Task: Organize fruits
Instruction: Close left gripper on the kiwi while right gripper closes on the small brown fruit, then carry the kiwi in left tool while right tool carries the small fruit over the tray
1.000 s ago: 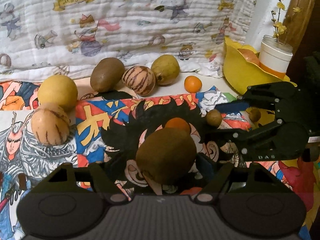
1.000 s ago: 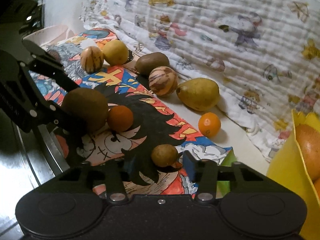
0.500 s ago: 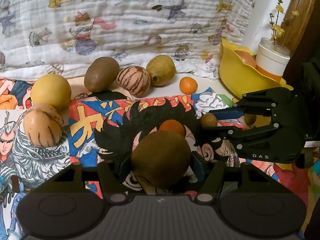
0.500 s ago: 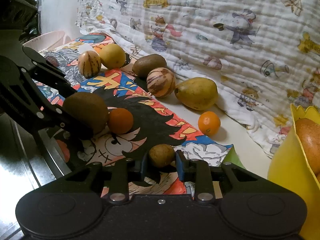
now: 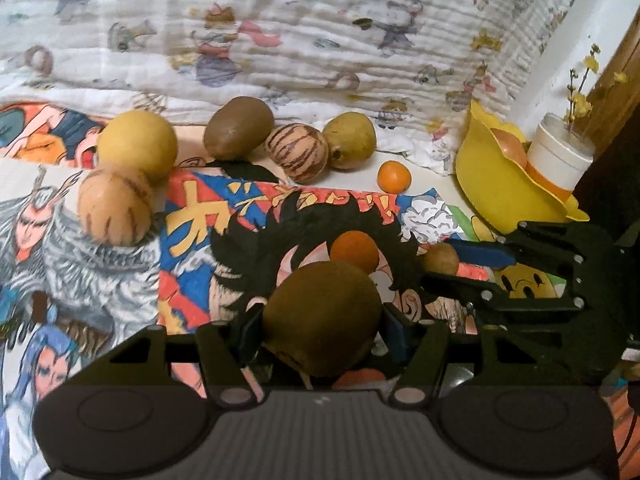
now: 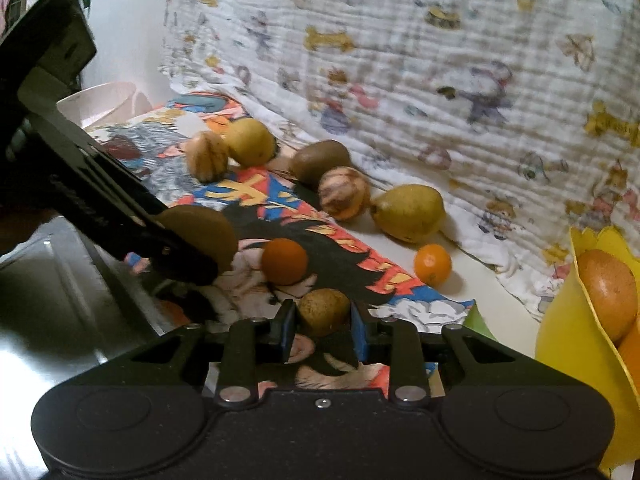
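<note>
My left gripper point(image 5: 320, 330) is shut on a large brown kiwi point(image 5: 322, 314), held just above the cartoon-print mat point(image 5: 208, 232); it also shows in the right wrist view point(image 6: 200, 238). My right gripper point(image 6: 323, 330) is shut on a small brown fruit point(image 6: 323, 312), which also shows in the left wrist view point(image 5: 440, 258). A small orange point(image 5: 354, 246) lies on the mat just beyond the kiwi. A yellow bowl point(image 5: 496, 192) holding an orange fruit point(image 6: 606, 290) stands at the right.
Along the quilted cloth point(image 5: 320, 40) lie a yellow round fruit point(image 5: 138, 144), two striped fruits point(image 5: 114, 210) point(image 5: 298, 152), another kiwi point(image 5: 238, 128), a pear point(image 5: 350, 140) and a second small orange point(image 5: 394, 176). A white cup with yellow flowers point(image 5: 560, 156) stands behind the bowl. A pale bowl point(image 6: 108, 100) sits far left.
My right gripper closed on the small brown fruit and both grippers have lifted slightly with their fruit. The views have shifted to the right.
</note>
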Available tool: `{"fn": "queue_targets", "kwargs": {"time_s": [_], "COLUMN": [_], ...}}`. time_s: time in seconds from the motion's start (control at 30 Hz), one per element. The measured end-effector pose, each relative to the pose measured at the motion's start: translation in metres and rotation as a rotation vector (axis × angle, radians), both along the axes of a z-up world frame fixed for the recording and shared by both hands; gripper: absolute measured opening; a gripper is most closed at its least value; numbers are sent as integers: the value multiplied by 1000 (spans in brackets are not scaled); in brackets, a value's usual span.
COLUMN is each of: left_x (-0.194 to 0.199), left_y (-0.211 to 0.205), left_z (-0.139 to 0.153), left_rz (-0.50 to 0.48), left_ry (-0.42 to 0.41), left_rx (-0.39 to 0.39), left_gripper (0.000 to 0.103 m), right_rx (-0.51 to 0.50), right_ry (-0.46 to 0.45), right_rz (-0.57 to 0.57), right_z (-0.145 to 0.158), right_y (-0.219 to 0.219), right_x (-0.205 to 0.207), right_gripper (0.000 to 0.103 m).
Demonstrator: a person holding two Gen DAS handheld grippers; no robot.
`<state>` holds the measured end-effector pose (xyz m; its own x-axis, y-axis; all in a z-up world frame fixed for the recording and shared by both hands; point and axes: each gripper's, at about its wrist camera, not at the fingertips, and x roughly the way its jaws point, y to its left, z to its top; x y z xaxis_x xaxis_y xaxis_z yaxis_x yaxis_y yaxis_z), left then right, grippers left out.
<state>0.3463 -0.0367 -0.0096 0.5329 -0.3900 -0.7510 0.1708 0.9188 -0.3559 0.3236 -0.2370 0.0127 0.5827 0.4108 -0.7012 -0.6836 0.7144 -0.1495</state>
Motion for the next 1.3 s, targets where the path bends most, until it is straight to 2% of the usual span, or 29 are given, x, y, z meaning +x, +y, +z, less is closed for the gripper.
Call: {"fn": "queue_targets", "kwargs": {"time_s": [0.13, 0.3, 0.47, 0.67, 0.93, 1.1, 1.3], "left_x": [-17, -47, -91, -147, -204, -227, -239], "left_y": [11, 25, 44, 74, 92, 92, 89], "left_z": [4, 17, 28, 32, 32, 24, 18], "left_rz": [42, 65, 127, 203, 242, 243, 237], "left_ry": [8, -26, -57, -72, -86, -79, -83], "left_rx": [-31, -47, -47, -63, -30, -4, 36], "left_gripper": [65, 65, 65, 65, 65, 65, 65], "right_rx": [6, 31, 70, 93, 120, 158, 156], "right_ry": [20, 42, 102, 128, 183, 228, 226], "right_rz": [27, 72, 148, 236, 308, 314, 340], "right_z": [8, 17, 19, 20, 15, 7, 4], "right_y": [11, 27, 46, 66, 86, 93, 99], "right_x": [-17, -47, -80, -122, -159, -171, -184], "right_gripper": [31, 31, 31, 31, 31, 31, 31]}}
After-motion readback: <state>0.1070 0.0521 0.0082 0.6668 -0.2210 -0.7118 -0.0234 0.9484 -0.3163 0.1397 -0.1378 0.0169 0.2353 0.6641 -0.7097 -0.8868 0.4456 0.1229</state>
